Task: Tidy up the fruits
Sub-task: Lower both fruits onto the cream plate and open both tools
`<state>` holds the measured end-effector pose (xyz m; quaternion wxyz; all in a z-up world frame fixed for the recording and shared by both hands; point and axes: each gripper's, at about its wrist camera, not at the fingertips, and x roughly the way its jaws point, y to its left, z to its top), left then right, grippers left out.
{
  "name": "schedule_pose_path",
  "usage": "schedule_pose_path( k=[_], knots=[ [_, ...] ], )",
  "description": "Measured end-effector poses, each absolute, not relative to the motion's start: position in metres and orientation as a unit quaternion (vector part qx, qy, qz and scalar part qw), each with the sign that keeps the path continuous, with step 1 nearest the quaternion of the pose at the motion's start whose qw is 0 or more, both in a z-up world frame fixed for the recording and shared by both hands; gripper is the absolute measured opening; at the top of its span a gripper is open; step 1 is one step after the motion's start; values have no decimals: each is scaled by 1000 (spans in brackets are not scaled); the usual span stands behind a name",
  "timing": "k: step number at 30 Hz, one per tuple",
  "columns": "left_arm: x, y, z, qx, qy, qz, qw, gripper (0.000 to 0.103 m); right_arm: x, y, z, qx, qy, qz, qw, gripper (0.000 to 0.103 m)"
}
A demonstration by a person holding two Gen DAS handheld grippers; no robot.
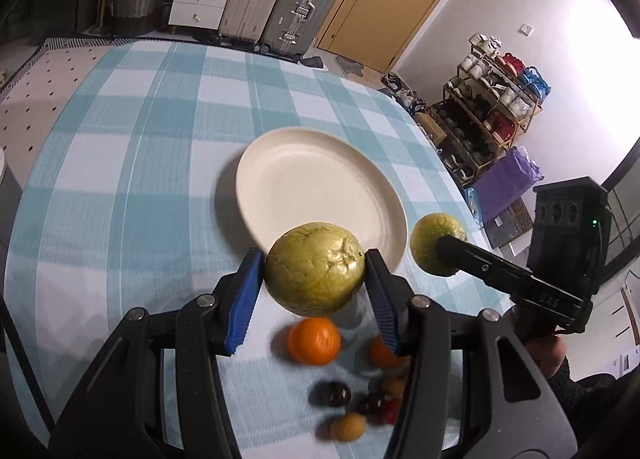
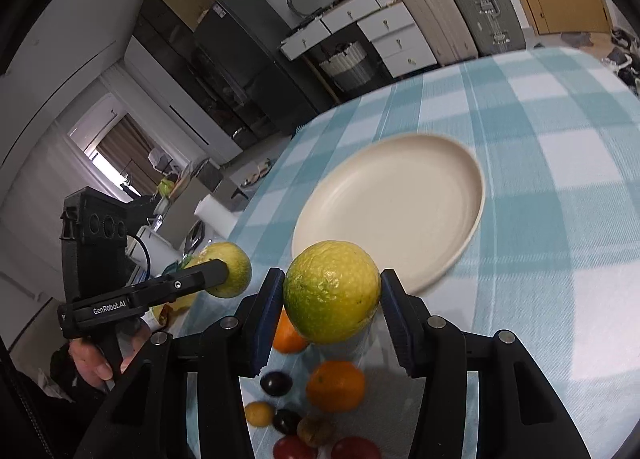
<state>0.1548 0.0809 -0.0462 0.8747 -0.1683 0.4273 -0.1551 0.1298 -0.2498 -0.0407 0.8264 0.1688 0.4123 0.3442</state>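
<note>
My left gripper [image 1: 314, 259] is shut on a wrinkled yellow-green fruit [image 1: 312, 283], held above the checked tablecloth just short of the cream plate [image 1: 320, 179]. In the right wrist view my right gripper [image 2: 332, 279] is shut on a green-yellow citrus [image 2: 332, 299], also raised in front of the plate [image 2: 390, 207]. Each gripper shows in the other's view: the right gripper [image 1: 438, 253] with its citrus [image 1: 428, 235] at the right, the left gripper [image 2: 229, 272] with its fruit [image 2: 236, 259] at the left. Nothing lies on the plate.
Below the grippers a cluster of loose fruit lies on the cloth: two oranges [image 2: 335, 385] [image 2: 286, 333], dark round fruits [image 2: 276, 384], a small yellow one [image 2: 259, 414] and red ones [image 2: 294, 449]. The table edge [image 1: 452, 163] curves off just beyond the plate.
</note>
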Motion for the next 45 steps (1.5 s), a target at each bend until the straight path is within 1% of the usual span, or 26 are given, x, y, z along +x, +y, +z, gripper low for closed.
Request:
schedule_pose_path(
  k=[7, 12, 19, 24, 31, 38, 42, 45],
  knots=[
    [207, 70, -42, -168, 434, -156, 871, 48, 161, -252, -18, 149, 391, 345, 840, 50],
    [244, 64, -42, -168, 436, -158, 870, 48, 186, -246, -12, 133, 383, 345, 847, 50],
    [290, 57, -56, -161, 450, -158, 864, 48, 230, -235, -22, 117, 399, 326, 849, 50],
    [319, 61, -76, -191, 465, -168, 848, 48, 253, -226, -37, 108, 415, 320, 845, 50],
    [338, 59, -98, -200, 479, -174, 837, 48, 264, -212, -60, 66, 426, 302, 850, 50],
    [352, 56, -111, -202, 489, -164, 832, 48, 273, -208, -76, 62, 439, 299, 845, 50],
    [355, 58, -108, -218, 486, -167, 830, 49, 278, -208, -80, 76, 443, 297, 842, 50],
    [356, 58, -103, -222, 487, -166, 828, 53, 276, -209, -75, 72, 425, 295, 853, 53]
  ],
)
